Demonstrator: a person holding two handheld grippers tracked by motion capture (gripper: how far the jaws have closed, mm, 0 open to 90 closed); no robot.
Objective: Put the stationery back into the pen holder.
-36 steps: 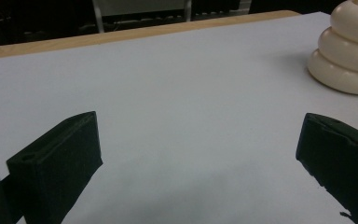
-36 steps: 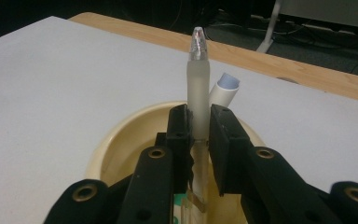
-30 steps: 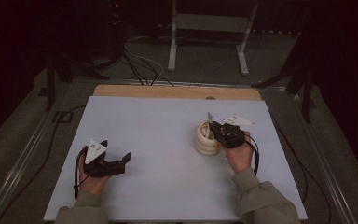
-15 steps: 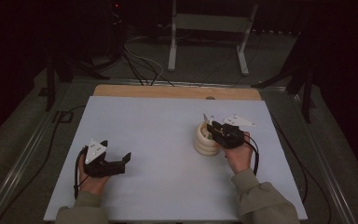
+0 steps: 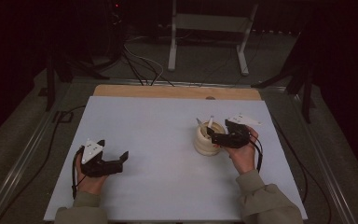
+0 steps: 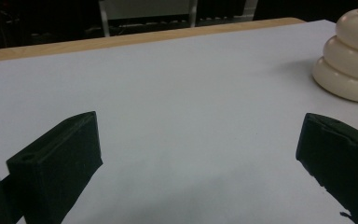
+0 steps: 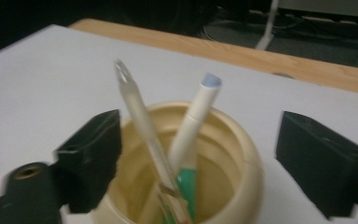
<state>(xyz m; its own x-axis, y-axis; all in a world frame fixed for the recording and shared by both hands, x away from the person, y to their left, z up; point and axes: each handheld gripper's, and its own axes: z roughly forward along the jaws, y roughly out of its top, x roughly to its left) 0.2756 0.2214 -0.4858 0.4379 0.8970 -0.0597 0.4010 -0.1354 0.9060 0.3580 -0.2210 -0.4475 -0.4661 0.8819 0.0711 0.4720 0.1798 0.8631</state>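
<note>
A cream ribbed pot (image 5: 206, 143) stands right of the table's middle. Two pens lean in it: a clear one (image 7: 137, 121) and a white one with a pale blue end (image 7: 198, 116). My right gripper (image 5: 213, 136) hovers at the pot's near right rim, pointing left over its mouth. Its jaws have just been opening and now stand wide; in the right gripper view (image 7: 200, 135) both pens rise between them, touched by neither. My left gripper (image 5: 113, 150) rests low at the table's left front, open, with nothing but bare table between its jaws (image 6: 200, 135). The pot (image 6: 349, 65) sits ahead of it to the right.
The white tabletop (image 5: 158, 121) has a wooden strip (image 5: 177, 92) along its far edge. Beyond it are a dark floor, cables (image 5: 140, 65) and a metal stand (image 5: 209, 28). Metal rails run along both sides of the table.
The right gripper's jaws have spread apart over the pot, and the pens now stand free in it. That hand has barely shifted. The left hand and gripper have stayed still.
</note>
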